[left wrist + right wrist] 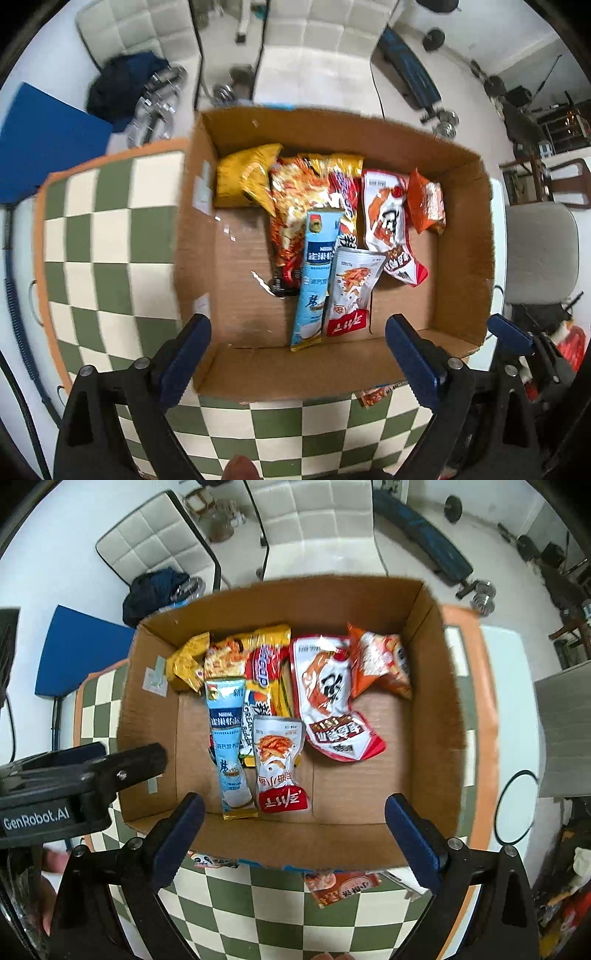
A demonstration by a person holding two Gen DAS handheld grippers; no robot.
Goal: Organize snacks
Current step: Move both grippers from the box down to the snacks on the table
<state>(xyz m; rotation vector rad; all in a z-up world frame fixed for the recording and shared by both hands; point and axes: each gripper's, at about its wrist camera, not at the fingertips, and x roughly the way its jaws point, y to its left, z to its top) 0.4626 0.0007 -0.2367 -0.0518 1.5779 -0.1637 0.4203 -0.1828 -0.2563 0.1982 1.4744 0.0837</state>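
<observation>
Right wrist view: my table [280, 915] under its checked cloth carries the cardboard box [436, 716], where most snacks already lie, long axes running away from me. My right gripper [293, 834] hangs spread wide and empty over the box's near wall; my left gripper [297, 360] is equally agape and empty. The orange packet [343, 886] left outside lies flat just below the right gripper, crosswise, so the right looks nearer.

Half hidden under the box's [332, 845] near wall: an orange packet [341, 886] and a patterned wrapper [212, 860]. Blurred at the far rim and checked cloth [92, 236].
</observation>
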